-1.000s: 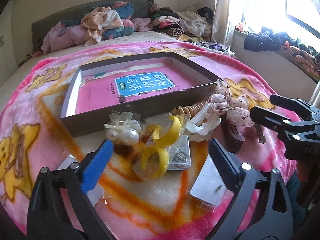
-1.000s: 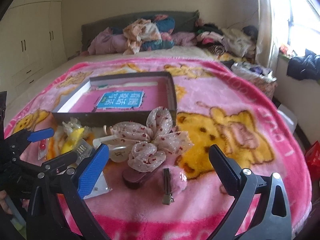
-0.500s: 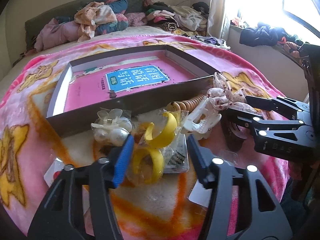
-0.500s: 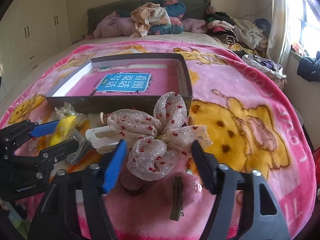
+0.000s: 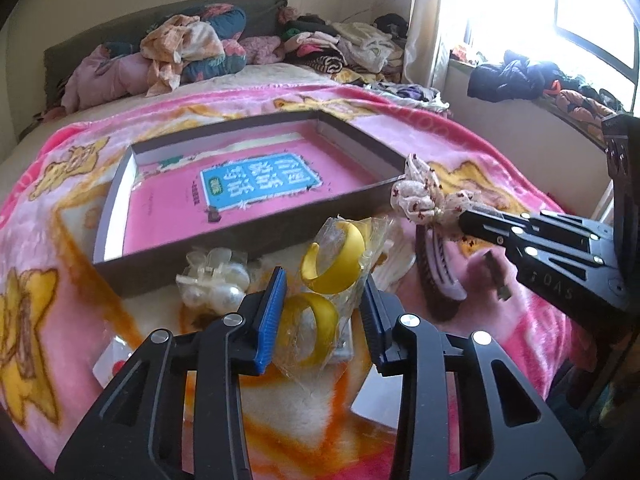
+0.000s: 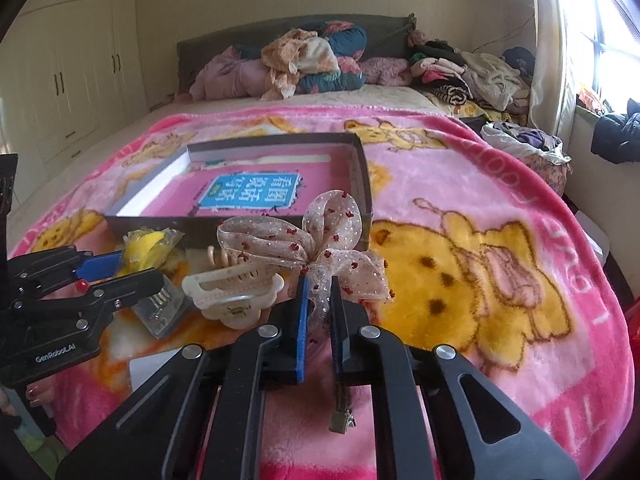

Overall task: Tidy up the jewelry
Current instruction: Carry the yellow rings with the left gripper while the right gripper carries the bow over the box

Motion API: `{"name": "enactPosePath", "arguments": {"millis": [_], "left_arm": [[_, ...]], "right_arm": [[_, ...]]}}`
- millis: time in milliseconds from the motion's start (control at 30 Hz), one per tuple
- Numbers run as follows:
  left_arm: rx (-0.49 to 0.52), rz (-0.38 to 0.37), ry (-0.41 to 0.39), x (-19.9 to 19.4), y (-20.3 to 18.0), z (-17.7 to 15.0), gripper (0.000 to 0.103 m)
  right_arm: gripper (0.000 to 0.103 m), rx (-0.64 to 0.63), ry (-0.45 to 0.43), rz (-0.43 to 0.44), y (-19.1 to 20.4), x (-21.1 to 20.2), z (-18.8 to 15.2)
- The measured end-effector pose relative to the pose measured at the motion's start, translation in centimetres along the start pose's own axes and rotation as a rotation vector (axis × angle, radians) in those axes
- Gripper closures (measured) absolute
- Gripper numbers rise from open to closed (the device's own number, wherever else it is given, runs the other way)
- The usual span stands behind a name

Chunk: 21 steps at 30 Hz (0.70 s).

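**Both tongs closed on hair accessories in front of the box**

Left to right across the pink cartoon-print fleece blanket:

- A clear packet of white pearl hair clips lies against the front wall of the shallow dark cardboard box, whose inside shows a pink sheet with a blue label.
- Left gripper: the 2 fingers are narrowed onto a clear plastic bag holding 2 yellow crescent hair claws, blue pad on the left of the bag, dark pad on the right. The bag sits just in front of the box.
- A white plastic claw clip lies between the 2 grippers, on the blanket.
- Right gripper: nearly fully closed, pinching the knot of a sheer beige ribbon bow with red dots. The bow's loops fan out above the fingertips, close to the box's front right corner.
- A dark metal hair clip rests below the right fingers.
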<state>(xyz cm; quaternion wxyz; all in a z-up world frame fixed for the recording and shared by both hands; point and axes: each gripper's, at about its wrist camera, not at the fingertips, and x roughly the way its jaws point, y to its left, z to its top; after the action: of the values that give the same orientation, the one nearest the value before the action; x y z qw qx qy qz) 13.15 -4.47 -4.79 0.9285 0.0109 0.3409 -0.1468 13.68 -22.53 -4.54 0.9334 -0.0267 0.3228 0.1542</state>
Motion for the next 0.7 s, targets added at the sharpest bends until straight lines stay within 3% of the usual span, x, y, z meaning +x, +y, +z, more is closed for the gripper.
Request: {"name": "enactPosePath", "arguments": {"millis": [333, 700], "left_arm": [[-0.039, 0.039, -0.044, -0.6, 2.0, 2.2, 0.075], [-0.103, 0.120, -0.090, -0.8, 6.3, 4.4, 0.075]], "right_arm": [[0.094, 0.004, -0.058, 0.036, 1.1, -1.6, 2.1], [0.094, -0.005, -0.099, 0.103, 3.2, -0.2, 6.0]]}}
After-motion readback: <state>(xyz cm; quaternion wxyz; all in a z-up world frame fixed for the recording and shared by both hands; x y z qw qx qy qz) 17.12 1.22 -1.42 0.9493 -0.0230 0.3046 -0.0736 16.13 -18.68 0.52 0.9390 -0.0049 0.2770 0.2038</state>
